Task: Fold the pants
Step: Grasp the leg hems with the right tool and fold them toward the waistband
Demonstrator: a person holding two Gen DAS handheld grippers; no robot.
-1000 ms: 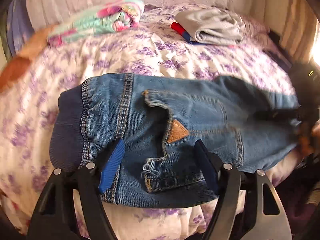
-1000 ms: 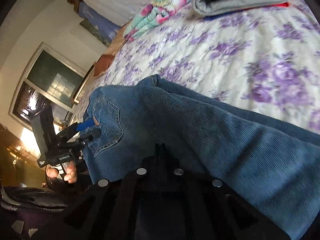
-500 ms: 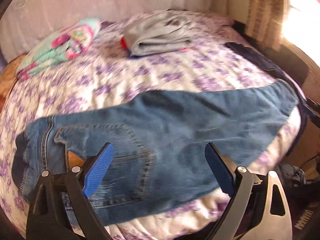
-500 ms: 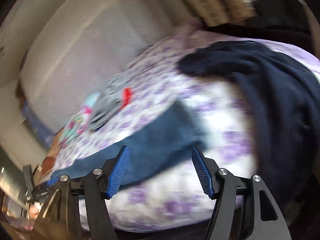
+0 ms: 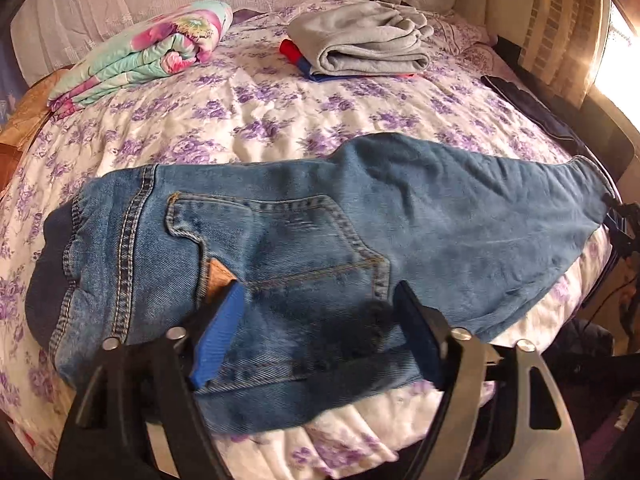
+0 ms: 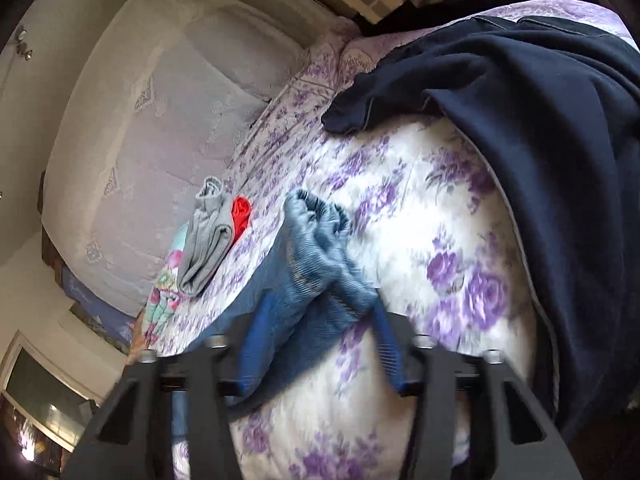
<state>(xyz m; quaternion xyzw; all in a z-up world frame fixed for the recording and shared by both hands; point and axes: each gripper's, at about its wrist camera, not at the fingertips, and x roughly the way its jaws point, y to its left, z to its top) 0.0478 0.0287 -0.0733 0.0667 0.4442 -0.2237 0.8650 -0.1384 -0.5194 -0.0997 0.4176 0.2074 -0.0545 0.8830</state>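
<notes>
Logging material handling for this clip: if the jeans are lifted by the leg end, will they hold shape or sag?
The jeans would probably sag: they drape over the bed edge and bunch at the cuff. Thick denim and seams suggest some weight, so the waistband may drag. The right hand-held gripper straddles the leg end, jaws open.

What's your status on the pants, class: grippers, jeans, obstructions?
Left gripper open over jeans seat. Right gripper open around hem. Jeans flat, unfolded. Dark garment lies beside the hem.

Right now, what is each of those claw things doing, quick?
Left gripper: jaws open, over the jeans, holding nothing.
Right gripper: jaws open around the jeans' leg end, not clamped.
</notes>
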